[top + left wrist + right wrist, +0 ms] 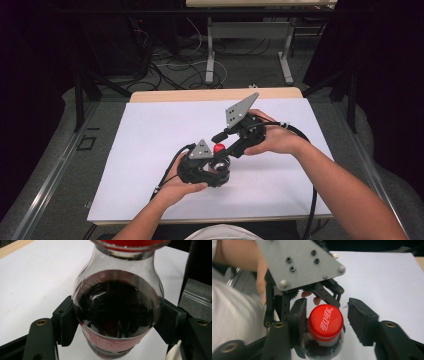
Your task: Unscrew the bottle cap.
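High view first, reading from my left: my left gripper (207, 167) sits low over the white table (150, 130), and its pads are clamped on the belly of a small cola bottle (117, 312). Left gripper view confirms it, with both black pads pressed into the glassy sides just above the red label, the dark drink filling the body, and the bottle propped upright clear of the sheet. Moving right, the red cap (326, 322) is on the neck, and I see no gap under its skirt, so I judge it not yet unscrewed, though I cannot tell whether it has been loosened. Further right, my right gripper (325, 317) comes in from above at a slant. Its jaws are spread around the cap: one pad sits just beside the cap's left edge, perhaps brushing it, the other stands well apart on the right, so nothing is pinched there. By my reckoning the holding is done and the opening is what remains: close on the cap, twist, and lift it off
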### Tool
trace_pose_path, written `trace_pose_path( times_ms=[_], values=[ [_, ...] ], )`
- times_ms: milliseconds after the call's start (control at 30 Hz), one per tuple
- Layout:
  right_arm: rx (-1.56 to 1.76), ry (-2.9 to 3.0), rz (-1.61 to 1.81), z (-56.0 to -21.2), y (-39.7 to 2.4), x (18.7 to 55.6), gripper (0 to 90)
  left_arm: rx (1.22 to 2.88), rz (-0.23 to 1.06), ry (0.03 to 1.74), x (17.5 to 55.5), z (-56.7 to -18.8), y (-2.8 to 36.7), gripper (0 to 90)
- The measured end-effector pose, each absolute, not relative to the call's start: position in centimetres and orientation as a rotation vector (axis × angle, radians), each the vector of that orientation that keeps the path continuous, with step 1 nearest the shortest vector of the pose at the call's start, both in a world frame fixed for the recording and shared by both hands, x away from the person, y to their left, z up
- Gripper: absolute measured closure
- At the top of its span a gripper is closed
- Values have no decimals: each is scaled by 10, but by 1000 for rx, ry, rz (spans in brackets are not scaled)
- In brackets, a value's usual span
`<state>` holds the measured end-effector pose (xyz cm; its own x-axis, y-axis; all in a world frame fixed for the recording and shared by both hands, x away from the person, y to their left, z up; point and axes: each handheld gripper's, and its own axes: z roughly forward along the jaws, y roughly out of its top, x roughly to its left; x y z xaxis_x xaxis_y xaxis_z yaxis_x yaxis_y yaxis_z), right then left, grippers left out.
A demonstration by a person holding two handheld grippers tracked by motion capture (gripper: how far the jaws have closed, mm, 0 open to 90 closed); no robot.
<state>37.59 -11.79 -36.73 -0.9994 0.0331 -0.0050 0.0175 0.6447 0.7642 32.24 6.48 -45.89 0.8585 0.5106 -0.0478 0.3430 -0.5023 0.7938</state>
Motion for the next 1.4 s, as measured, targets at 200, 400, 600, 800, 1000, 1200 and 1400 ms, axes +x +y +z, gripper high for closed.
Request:
trace_pose_path(
  times_ms=[200,400,600,800,1000,1200,1400],
  values=[
    [274,2705,1245,-362,-116,359,412,2119,257,695,326,-458,70,298],
    [508,2583,1240,-365,-110,342,444,2101,281,729,327,-458,71,298],
    [691,2521,1180,-368,-100,332,505,2114,293,739,327,-458,70,298],
    [719,2513,1163,-370,-93,331,537,2107,286,741,326,-459,70,298],
    [720,2555,1135,-369,-91,337,586,2124,288,728,325,-458,69,298],
    [720,2614,1135,-366,-88,345,600,2122,285,723,326,-458,70,298],
    [614,2744,1121,-362,-90,360,605,2132,290,704,327,-458,72,299]
  ],
)
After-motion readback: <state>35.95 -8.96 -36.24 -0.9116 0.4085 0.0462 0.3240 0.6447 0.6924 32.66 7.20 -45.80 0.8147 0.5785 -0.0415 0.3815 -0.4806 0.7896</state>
